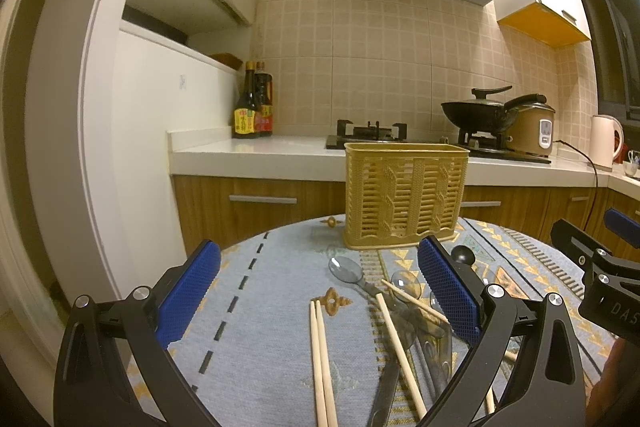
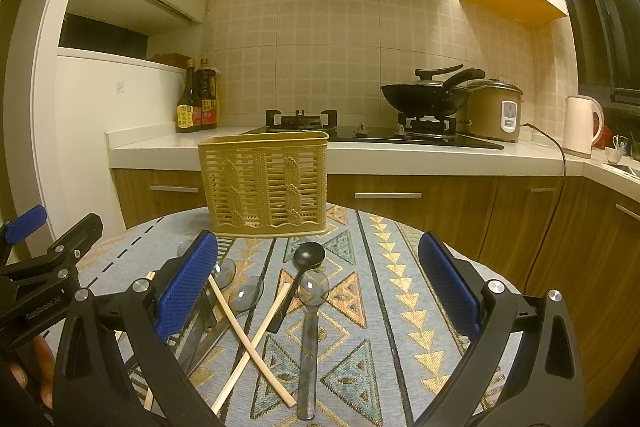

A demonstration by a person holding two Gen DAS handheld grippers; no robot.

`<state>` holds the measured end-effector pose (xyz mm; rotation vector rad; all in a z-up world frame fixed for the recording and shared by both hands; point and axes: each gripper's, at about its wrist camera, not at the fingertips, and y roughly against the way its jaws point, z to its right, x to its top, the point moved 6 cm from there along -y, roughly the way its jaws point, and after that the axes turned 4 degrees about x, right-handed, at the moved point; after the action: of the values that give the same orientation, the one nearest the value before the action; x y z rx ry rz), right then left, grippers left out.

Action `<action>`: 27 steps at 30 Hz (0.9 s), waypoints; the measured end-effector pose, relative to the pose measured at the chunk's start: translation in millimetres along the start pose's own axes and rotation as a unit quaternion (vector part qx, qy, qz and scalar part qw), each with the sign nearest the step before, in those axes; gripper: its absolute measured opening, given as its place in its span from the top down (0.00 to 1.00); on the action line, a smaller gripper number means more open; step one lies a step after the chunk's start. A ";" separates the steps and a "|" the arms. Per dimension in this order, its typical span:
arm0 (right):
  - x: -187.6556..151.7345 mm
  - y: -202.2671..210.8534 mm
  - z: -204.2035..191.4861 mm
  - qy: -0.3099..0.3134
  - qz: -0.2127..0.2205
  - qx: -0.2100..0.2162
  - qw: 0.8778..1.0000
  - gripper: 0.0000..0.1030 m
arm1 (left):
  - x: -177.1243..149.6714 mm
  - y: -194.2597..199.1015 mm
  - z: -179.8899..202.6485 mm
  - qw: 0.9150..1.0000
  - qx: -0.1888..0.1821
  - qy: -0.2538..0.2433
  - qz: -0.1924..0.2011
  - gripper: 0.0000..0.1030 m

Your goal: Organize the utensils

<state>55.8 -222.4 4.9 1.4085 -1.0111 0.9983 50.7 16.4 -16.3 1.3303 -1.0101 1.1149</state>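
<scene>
A yellow slatted utensil basket (image 1: 404, 197) stands upright at the far side of the round table; it also shows in the right wrist view (image 2: 266, 183). In front of it lie wooden chopsticks (image 1: 322, 359) (image 2: 256, 331), clear plastic spoons (image 1: 348, 271) (image 2: 310, 319) and a black spoon (image 2: 306, 259), loosely piled. My left gripper (image 1: 318, 293) is open and empty above the chopsticks. My right gripper (image 2: 318, 283) is open and empty above the spoons.
The table has a patterned cloth (image 2: 384, 291). Behind it runs a kitchen counter (image 2: 400, 157) with a gas hob, a black wok (image 2: 426, 99), a rice cooker (image 2: 494, 113), a kettle (image 2: 580, 125) and sauce bottles (image 2: 196, 103). Wooden drawers sit below.
</scene>
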 end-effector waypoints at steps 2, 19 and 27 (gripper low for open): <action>-0.1 -0.8 0.0 -0.003 -0.001 0.003 1.000 0.07 | -2.2 -4.2 -5.5 1.000 -0.007 0.008 -0.012 0.07; 14.7 -44.4 14.5 0.018 -0.170 0.054 0.984 0.07 | 5.3 -88.0 -29.0 0.961 -0.116 0.011 -0.250 0.09; 8.1 -129.7 26.7 -0.057 -0.347 0.122 0.928 0.16 | -28.4 -173.2 6.7 0.902 -0.151 0.064 -0.399 0.24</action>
<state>183.3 -242.3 -25.7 1.8636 -0.3986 0.5216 214.7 19.9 -79.0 1.2151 -0.4242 0.3892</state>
